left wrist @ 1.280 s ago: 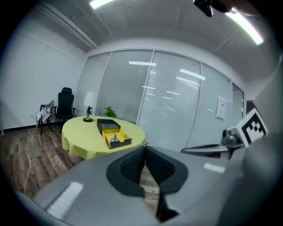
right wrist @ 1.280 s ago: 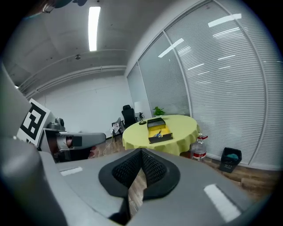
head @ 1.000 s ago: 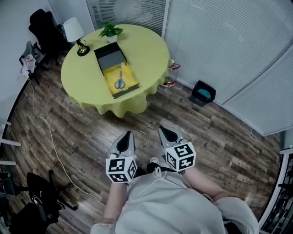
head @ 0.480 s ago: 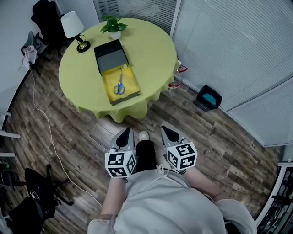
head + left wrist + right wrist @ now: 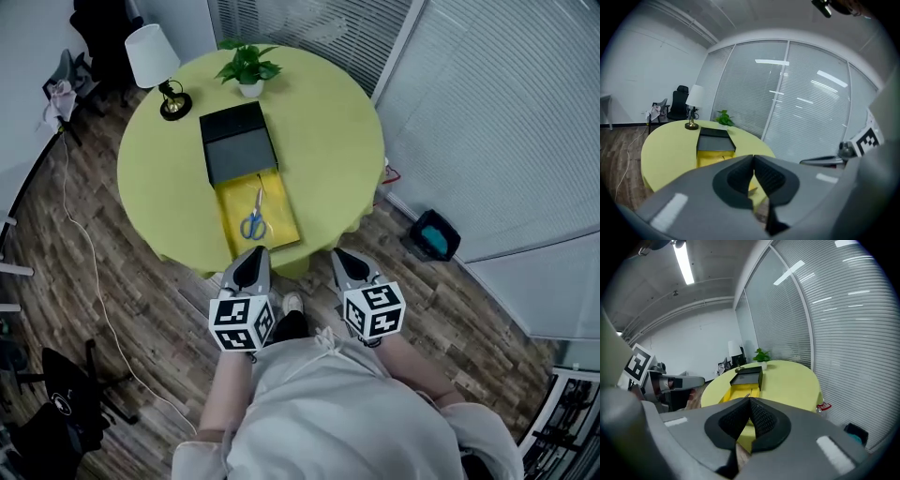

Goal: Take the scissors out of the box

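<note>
A round yellow table point(image 5: 161, 180) with a lamp point(image 5: 153, 54) and plant point(image 5: 248, 67) stands on plank floor point(image 5: 112, 309) beside blinded glass walls point(image 5: 506, 112).

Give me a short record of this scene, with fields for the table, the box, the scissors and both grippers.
table: round, yellow-green cloth; lamp and potted plant at its far side
box: open, yellow inside, black cover at its far end
scissors: blue handles, lying inside the box, untouched
left gripper: shut, empty, short of the box
right gripper: shut, empty, beside the left one
task: scissors not yet taken out
</note>
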### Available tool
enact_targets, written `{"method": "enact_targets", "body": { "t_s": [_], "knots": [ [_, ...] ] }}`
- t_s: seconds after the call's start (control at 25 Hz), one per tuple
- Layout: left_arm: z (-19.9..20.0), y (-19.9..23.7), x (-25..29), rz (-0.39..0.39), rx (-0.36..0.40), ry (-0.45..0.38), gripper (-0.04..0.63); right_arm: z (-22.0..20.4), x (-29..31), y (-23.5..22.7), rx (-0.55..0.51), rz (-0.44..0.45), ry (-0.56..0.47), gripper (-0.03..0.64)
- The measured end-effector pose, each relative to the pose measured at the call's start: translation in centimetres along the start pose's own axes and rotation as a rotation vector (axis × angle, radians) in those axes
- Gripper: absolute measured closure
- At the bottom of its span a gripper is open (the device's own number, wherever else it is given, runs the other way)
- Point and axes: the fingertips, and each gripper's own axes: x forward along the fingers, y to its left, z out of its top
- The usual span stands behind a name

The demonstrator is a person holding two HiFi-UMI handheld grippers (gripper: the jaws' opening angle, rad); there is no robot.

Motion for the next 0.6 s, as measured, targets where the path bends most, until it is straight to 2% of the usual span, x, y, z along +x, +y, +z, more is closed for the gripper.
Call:
{"method": "enact_targets", "body": {
  "t_s": [0.12, 0.24, 0.44, 0.6],
  "knots": [
    [1.5, 2.3, 2.8, 0.026, -0.007, 0.005, 0.589, 2.2, 3.6, -0.6, -0.013, 0.025, 0.0, 0.617],
    [1.9, 4.2, 5.0, 0.057, -0.012, 0.044, 0.588, 3.9, 6.3, -1.2, -0.018, 0.045, 0.006, 0.617],
    [-0.3, 6.5, 7.3, 0.127, -0.019, 0.154, 0.589, 5.1, 9.2, -1.8, -0.028, 0.082, 0.039, 0.617],
    [-2.5, 6.8, 8.8, 0.106, -0.055, 0.213, 0.588, 5.1, 11.4, -1.9, -0.056, 0.135, 0.064, 0.617]
  ]
}}
